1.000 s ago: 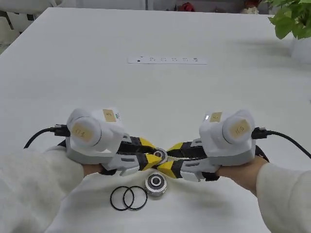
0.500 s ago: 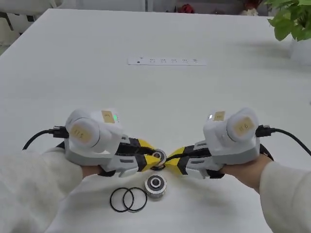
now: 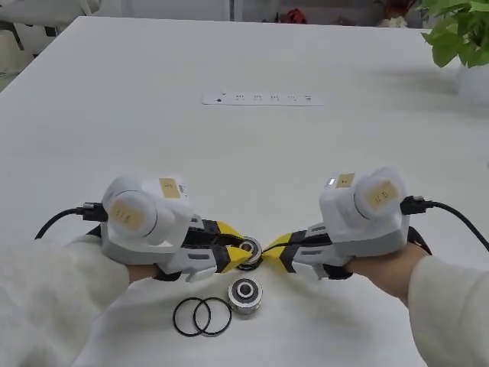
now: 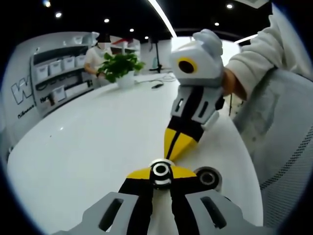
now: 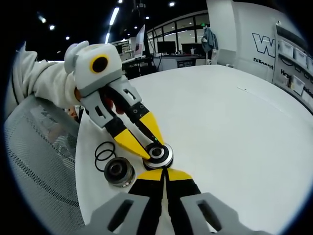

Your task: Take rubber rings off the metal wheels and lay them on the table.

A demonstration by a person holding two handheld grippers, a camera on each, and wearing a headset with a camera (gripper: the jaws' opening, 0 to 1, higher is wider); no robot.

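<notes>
Taking the small silver metal wheel (image 3: 248,250) as our reference point: it was up off the white table (image 3: 153,115), clamped across its sides by the left gripper (image 3: 238,251). The right gripper (image 3: 273,251) came at it from the opposite side. Its jaws were pressed together right at the rim and, as far as we could tell, nipping the thin black rubber ring (image 5: 164,162) round that wheel.

Nearer to us than the held wheel, two loose black rubber rings (image 3: 202,315) lay flat and overlapping, with a bare metal wheel (image 3: 245,291) just beside them.

Our guess was the ring would be light, stretchy and grippy. It looked likely to snap back or slip out of such a thin pinch, so the outer edge seemed the place to grab and peel. The wheel looked stiff and smooth, so it might twist in the clamp.

For room, the table's near edge (image 5: 80,161) sat close to the loose rings. Beyond the held wheel it was wide open, with a long white power strip (image 3: 262,98) well beyond and a green leafy plant (image 3: 458,30) farther off to the right.
</notes>
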